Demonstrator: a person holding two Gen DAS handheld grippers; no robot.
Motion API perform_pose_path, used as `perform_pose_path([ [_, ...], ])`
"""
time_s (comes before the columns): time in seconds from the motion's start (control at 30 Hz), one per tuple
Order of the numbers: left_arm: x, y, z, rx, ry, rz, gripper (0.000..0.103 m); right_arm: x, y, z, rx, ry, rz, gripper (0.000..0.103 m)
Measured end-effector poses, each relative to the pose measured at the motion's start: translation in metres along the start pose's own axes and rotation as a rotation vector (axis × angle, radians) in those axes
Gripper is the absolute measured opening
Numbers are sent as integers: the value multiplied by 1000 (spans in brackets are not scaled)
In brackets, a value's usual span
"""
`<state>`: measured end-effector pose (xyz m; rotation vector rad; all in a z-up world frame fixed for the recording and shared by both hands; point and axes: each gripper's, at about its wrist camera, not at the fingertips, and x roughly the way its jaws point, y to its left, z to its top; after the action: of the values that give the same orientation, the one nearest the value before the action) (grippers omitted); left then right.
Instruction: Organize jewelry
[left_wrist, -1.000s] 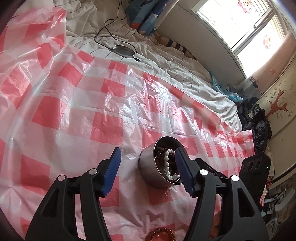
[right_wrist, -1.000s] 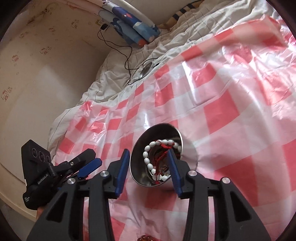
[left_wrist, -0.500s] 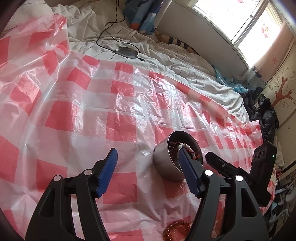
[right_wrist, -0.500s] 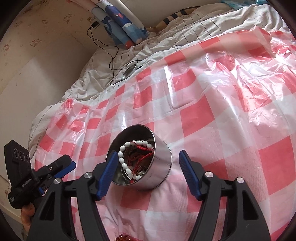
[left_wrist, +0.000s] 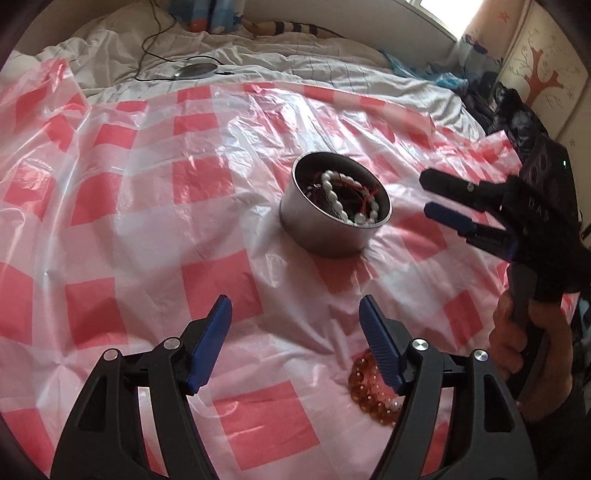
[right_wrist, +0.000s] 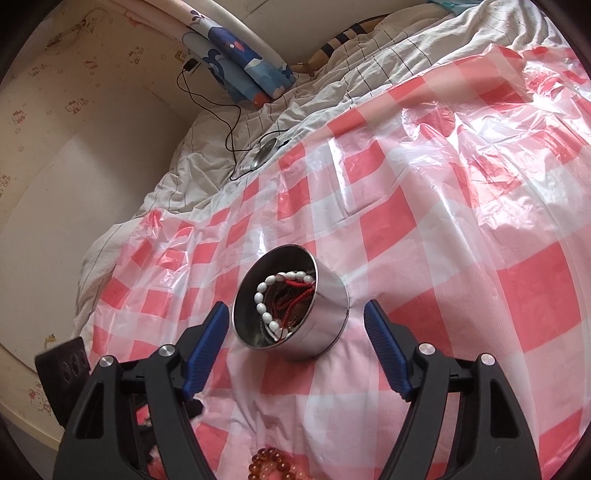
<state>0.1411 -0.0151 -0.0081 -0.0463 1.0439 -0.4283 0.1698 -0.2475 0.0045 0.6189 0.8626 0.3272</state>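
Observation:
A round steel tin (left_wrist: 325, 225) (right_wrist: 317, 325) stands on the red-and-white checked plastic sheet (left_wrist: 147, 206). Inside lie a white bead bracelet (left_wrist: 338, 199) (right_wrist: 266, 302) and a red cord (right_wrist: 295, 295). An amber bead bracelet (left_wrist: 369, 391) (right_wrist: 273, 465) lies on the sheet near me, beside my left gripper's right finger. My left gripper (left_wrist: 295, 332) is open and empty, well short of the tin. My right gripper (right_wrist: 295, 332) is open and empty, just short of the tin; it also shows in the left wrist view (left_wrist: 454, 206).
The sheet covers a bed with white bedding (left_wrist: 295, 62). A round silver disc with a black cable (left_wrist: 195, 70) (right_wrist: 264, 153) lies at the far side. A blue patterned pillow (right_wrist: 236, 70) leans on the wall. Dark clutter (left_wrist: 513, 107) sits at the right.
Both grippers have drawn back from the tin. My right gripper's jaws, close together inside the tin a second ago, are now wide apart. The tin and its bracelets stayed in place.

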Motion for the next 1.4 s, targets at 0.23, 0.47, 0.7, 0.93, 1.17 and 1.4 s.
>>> perform_pose_path([
  [0.23, 24, -22, -25, 84, 75, -99, 68, -32, 1, -29, 31, 6, 91, 74],
  [0.47, 37, -39, -43, 203, 51, -45, 68, -63, -12, -58, 116, -1, 169, 76],
  [0.7, 31, -41, -51, 246, 58, 87, 53, -65, 0, -89, 69, 80, 191, 76],
  [0.93, 12, -21, -55, 176, 37, 123, 52, -55, 9, -104, 26, 139, 189, 77],
  [1.17, 9, -6, -52, 134, 10, 173, 52, -48, 22, -109, -127, 126, -24, 77],
  [1.4, 19, -24, -56, 266, 69, 210, 52, -40, 21, -109, -150, 137, -85, 79],
])
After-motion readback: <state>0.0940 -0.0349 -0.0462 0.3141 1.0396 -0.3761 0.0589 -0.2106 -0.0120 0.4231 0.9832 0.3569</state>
